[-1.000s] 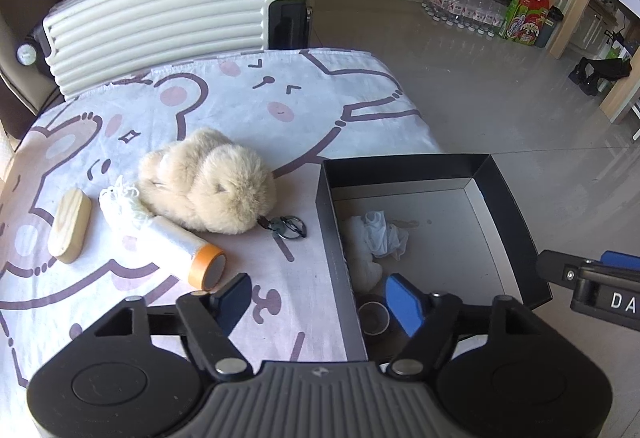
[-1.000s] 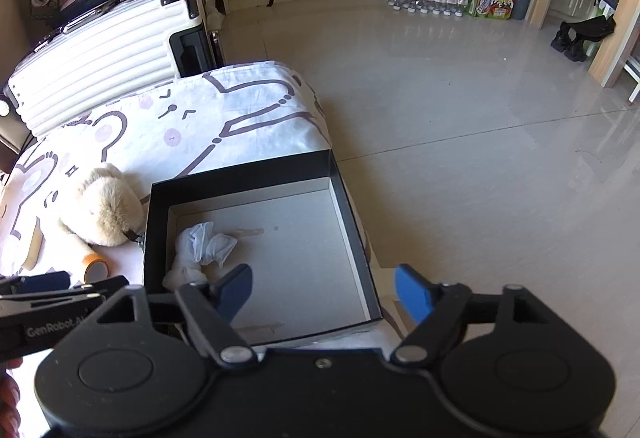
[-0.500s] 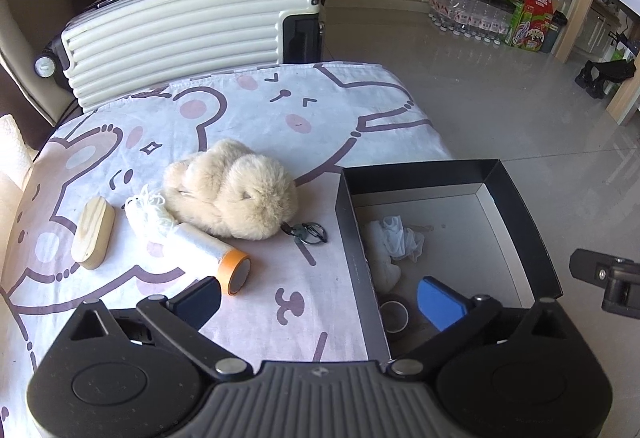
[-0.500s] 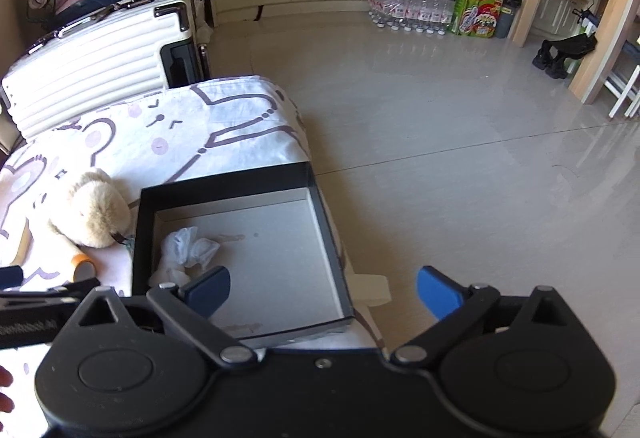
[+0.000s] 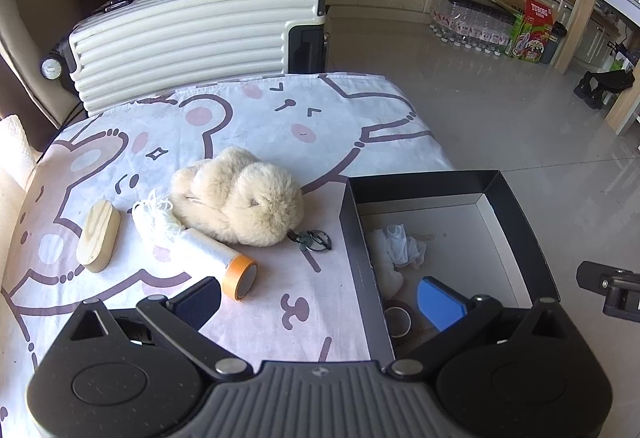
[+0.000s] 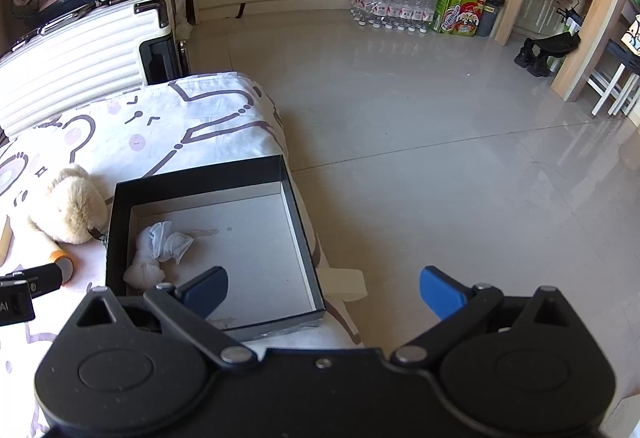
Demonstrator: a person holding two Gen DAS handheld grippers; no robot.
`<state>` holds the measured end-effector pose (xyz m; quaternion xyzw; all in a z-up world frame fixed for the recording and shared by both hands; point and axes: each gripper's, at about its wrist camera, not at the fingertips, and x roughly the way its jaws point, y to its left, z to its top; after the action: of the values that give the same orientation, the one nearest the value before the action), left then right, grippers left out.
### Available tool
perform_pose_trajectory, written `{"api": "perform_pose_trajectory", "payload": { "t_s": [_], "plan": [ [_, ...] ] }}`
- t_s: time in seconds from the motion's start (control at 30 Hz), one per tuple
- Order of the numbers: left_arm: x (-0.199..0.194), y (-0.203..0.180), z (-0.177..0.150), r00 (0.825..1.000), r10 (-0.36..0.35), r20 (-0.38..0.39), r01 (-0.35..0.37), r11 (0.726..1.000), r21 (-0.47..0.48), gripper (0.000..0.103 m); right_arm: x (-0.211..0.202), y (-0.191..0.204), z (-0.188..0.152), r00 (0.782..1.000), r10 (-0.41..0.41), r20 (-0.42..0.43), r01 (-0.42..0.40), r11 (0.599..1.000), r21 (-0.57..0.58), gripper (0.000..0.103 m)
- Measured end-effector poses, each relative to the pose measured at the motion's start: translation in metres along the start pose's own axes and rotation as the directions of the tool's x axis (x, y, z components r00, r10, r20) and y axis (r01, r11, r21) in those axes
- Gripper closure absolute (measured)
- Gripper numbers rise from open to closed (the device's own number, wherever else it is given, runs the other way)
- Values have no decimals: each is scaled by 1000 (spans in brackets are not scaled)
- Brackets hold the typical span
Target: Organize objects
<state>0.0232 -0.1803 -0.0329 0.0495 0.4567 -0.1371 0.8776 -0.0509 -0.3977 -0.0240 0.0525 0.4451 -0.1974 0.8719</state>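
In the left wrist view we see our left gripper (image 5: 318,302) spread wide with nothing between its fingers, one finger (image 5: 198,302) over the cartoon-bear tablecloth (image 5: 256,117) and the other (image 5: 440,302) over the near part of the black box (image 5: 420,181). On the cloth to the left of the box lie a fluffy cream plush toy (image 5: 240,197), a small set of dark keys (image 5: 314,240) just beside its right edge, a roll with an orange end (image 5: 224,264) touching the plush on its near side, a bundle of white string (image 5: 154,215) at the roll's far end, and a wooden block (image 5: 98,236) further left. Inside the box we see a crumpled white cloth (image 5: 402,246) and, nearer, a tape ring (image 5: 396,320) against the left wall. A white ribbed suitcase (image 5: 192,37) stands beyond the far edge of the table. In the right wrist view our right gripper (image 6: 324,290) is likewise wide open and empty, its left finger (image 6: 206,288) above the near part of the box (image 6: 200,177) and its right finger (image 6: 440,292) out over the floor (image 6: 440,137). The white cloth (image 6: 160,246) lies in the left part of the box, with the plush (image 6: 68,209) and the orange-ended roll (image 6: 62,262) to its left on the cloth.
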Motion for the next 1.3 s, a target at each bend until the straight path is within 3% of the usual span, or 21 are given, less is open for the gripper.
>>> {"api": "perform_pose_trajectory", "payload": {
  "t_s": [0.5, 1.3],
  "plan": [
    [-10, 34, -1, 999, 37, 20, -36, 998, -54, 0, -5, 28, 3, 998, 50, 31, -49, 998, -26, 0],
    [-49, 146, -20, 983, 178, 38, -168, 968, -186, 0, -25, 145, 1, 978, 205, 48, -195, 967, -165, 0]
  ]
}}
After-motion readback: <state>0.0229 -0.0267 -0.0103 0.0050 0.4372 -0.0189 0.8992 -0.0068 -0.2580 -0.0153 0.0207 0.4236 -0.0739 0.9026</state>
